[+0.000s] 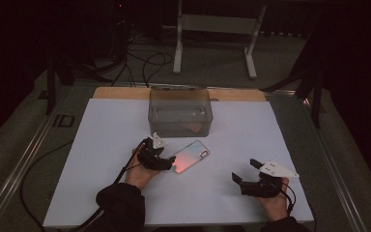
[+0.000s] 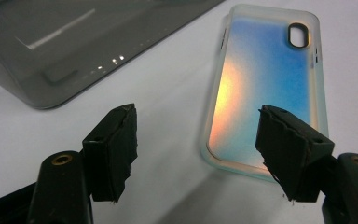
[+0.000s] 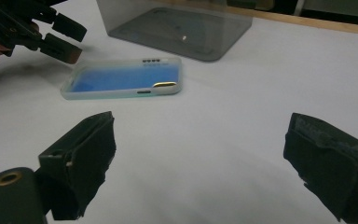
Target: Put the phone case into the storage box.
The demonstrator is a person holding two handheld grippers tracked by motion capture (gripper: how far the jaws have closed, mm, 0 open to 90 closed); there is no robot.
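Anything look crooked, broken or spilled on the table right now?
Nothing spilled or broken. The phone case lies flat but diagonal on the white sheet, in front of the clear box, with the left claw at its near end.

High view is dim, room behind nearly black; only the white sheet on my counter (image 1: 101, 145) catches light. Soft shadow under my left claw (image 2: 196, 144). Glare streaks on the smoky box (image 2: 65, 42) up-left of it; warm orange sheen on the phone case (image 2: 265, 88) ahead. Claw pads close-up are slightly blurred, w/ edges soft.
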